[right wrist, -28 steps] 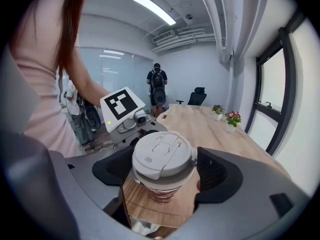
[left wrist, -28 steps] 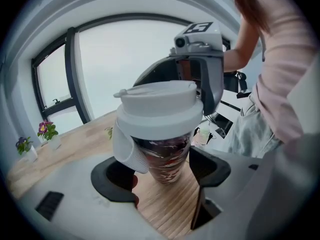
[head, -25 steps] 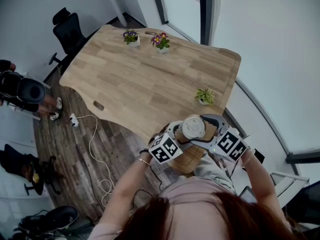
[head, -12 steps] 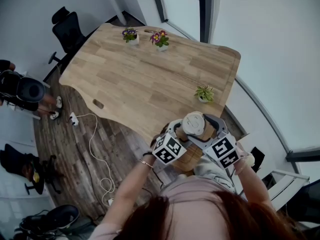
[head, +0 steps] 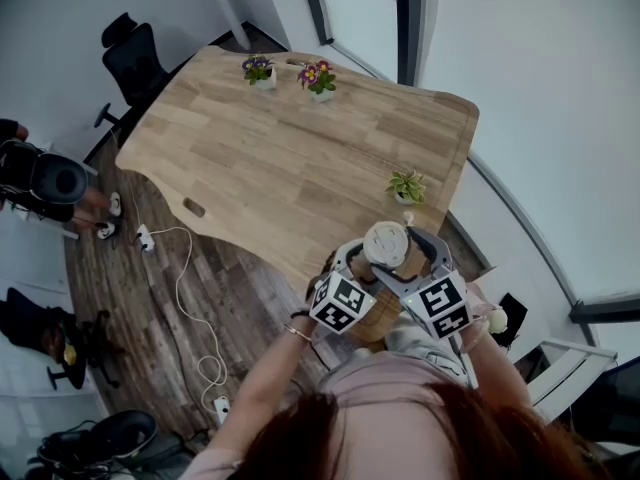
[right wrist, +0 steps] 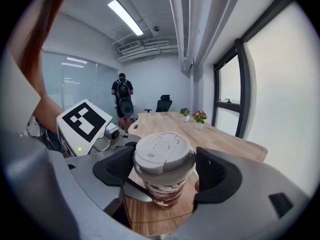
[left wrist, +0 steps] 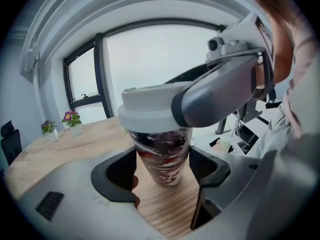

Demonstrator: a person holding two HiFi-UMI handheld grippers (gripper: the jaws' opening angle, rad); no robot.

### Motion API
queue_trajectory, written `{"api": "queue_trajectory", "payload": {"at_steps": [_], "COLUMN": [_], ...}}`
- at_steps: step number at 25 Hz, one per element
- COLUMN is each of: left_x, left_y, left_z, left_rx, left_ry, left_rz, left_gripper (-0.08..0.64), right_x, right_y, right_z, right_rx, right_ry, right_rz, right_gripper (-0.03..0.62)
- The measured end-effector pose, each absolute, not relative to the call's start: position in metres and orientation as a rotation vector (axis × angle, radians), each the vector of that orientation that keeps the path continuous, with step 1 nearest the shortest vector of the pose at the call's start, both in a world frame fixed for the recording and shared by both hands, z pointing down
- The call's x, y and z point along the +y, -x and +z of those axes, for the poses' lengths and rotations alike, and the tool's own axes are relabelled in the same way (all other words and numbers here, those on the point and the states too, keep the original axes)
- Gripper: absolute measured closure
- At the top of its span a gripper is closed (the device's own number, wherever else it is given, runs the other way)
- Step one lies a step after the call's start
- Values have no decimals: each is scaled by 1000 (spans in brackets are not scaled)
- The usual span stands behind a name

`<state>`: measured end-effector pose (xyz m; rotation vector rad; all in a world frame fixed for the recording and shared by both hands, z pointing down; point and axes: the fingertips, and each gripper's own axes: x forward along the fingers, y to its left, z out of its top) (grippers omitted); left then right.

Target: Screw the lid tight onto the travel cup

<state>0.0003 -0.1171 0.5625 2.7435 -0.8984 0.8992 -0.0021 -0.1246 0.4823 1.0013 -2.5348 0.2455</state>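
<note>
The travel cup has a dark red and white patterned body and a white lid. It is held upright over the near end of the wooden table. My left gripper is shut on the cup's body below the lid. From the other side, my right gripper is shut on the lid, one pad on each side of it. In the left gripper view a grey finger of the right gripper crosses the lid. In the head view the lid shows between the two marker cubes.
A small green plant stands on the table just beyond the cup. Two flower pots stand at the far end. An office chair, a person and a floor cable are to the left.
The right gripper's marker cube has swung left and nearer to me around the lid. The left gripper has shifted slightly right. The cup stays in place.
</note>
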Motion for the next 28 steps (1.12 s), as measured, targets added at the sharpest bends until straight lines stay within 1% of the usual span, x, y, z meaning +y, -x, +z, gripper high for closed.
{"api": "queue_trajectory", "payload": {"at_steps": [4, 11, 14, 21, 24, 28], "left_x": [-117, -108, -110, -117, -116, -115], "left_y": [0, 1, 1, -2, -1, 2], "left_z": [563, 566, 564, 562, 564, 565], "left_rx": [-838, -607, -669, -935, -901, -777], "left_ry": [-2778, -2872, -2856, -2771, -2778, -2821], "left_rz": [885, 925, 921, 831, 829, 870], "left_gripper": [233, 236, 236, 236, 236, 236], "right_x": [-119, -115, -116, -125, -120, -117], "right_y": [4, 7, 9, 4, 6, 5], "right_z": [484, 488, 486, 486, 488, 486], "right_rx": [-2565, -2566, -2574, -2533, -2550, -2566], "right_ry": [-844, -580, -623, -959, -881, -723], "right_rz": [240, 156, 152, 206, 241, 208], "right_gripper": [212, 213, 213, 213, 211, 210]}}
